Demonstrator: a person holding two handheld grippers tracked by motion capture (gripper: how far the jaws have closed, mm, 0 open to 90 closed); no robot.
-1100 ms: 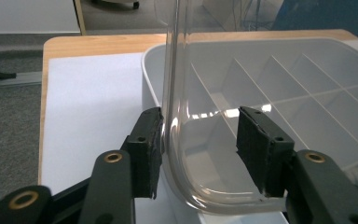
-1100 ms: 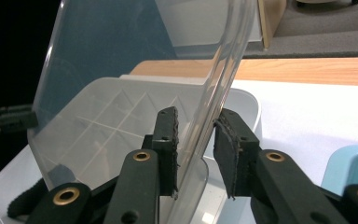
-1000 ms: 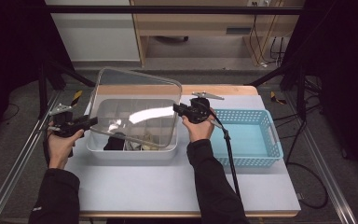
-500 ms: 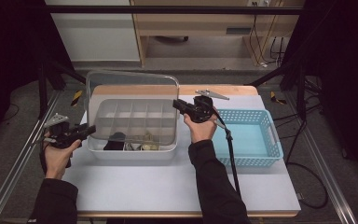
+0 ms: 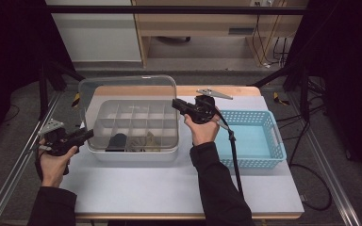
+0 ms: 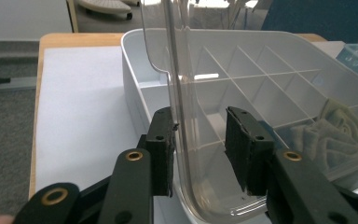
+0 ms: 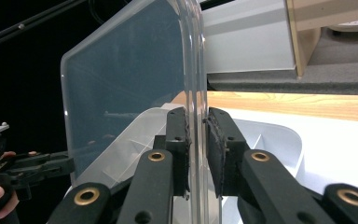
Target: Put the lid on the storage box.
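While my right tool (image 7: 196, 154) pinches the clear lid (image 5: 127, 87) upright, the left tool (image 6: 200, 154) gapes around its edge. Below them, the gridded white box (image 5: 132, 151) holds pale cloth (image 6: 335, 128).

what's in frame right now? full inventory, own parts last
Organizer box: 1, white-grey, divided into compartments, centre-left of the table.
Clear lid: 1, transparent, raised upright at the box's back edge.
Dark item: 1, black, front compartment; kind unclear.
Cream item: 1, off-white, front compartment beside it.
Blue basket: 1, light blue, right of the box.
Table: 1, white top, wooden edge.
Left claw: 1, black, open, straddling the lid's left edge.
Right claw: 1, black, shut on the lid's right edge.
Hands: 2, dark sleeves, from the bottom of the high view.
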